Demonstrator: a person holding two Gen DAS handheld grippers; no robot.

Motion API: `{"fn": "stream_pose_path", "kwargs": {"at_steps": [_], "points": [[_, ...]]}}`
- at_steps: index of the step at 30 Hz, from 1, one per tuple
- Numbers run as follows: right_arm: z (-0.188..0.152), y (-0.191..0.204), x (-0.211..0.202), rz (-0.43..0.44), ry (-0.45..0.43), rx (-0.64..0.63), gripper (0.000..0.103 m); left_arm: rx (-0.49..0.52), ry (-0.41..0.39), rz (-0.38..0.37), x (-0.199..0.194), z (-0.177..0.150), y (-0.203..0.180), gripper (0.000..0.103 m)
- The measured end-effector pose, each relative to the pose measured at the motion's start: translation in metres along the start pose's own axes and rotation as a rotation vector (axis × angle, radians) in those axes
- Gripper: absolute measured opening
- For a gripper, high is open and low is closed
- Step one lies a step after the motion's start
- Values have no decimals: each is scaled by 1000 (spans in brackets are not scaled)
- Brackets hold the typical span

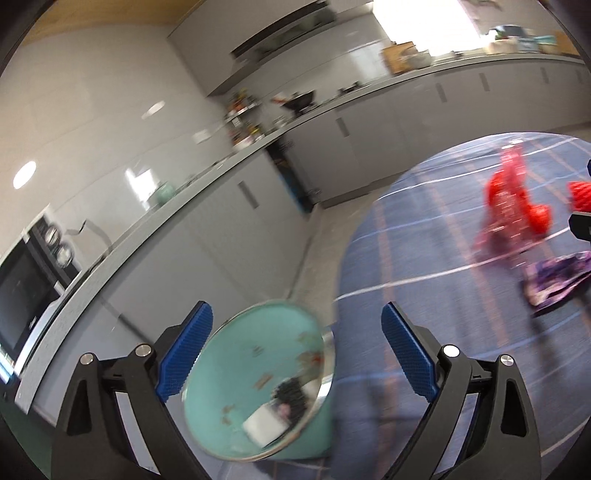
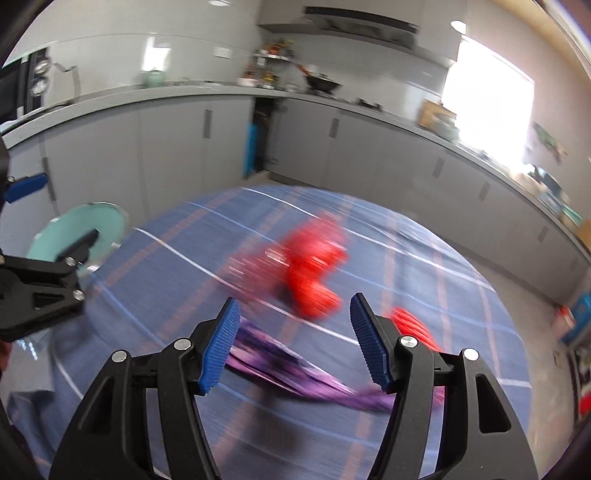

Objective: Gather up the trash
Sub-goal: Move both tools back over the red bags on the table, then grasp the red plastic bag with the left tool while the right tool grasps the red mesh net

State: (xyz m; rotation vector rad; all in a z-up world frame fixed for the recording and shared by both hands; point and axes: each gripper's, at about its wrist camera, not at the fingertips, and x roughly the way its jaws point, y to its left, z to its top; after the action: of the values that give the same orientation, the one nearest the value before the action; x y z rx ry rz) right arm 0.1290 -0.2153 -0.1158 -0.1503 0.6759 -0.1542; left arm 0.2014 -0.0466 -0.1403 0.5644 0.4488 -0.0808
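Kitchen, round desk under blue checked cloth. Purple wrapper lies flat below right tool, pads apart, nothing gripped. Red wrapper crumpled mid-desk. Both likely light, thin, slippery film; pinch raised fold. Left tool gapes empty over teal bin. Only left view shows bin's inside: scraps, white lump.

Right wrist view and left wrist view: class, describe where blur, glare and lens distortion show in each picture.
Right wrist view: the red wrapper and purple wrapper are motion-smeared, the window is blown out white, and the counter bows. Left wrist view: the teal bin and the checked tablecloth are blurred, and the window glares.
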Motion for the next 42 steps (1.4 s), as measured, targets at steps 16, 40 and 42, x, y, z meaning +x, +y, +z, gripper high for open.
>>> {"fn": "stream_pose_path", "kwargs": {"at_steps": [16,40,42], "points": [[-53,-115,-11,-225,52,197,65,134,-95,-191,1,59,-104,92],[-54,-136,32,-125,171,209,64,186,-1,-379,32,63,-139,19],[-55,-134,34,-105,184,207,54,182,-9,-386,30,63,-137,18]]}}
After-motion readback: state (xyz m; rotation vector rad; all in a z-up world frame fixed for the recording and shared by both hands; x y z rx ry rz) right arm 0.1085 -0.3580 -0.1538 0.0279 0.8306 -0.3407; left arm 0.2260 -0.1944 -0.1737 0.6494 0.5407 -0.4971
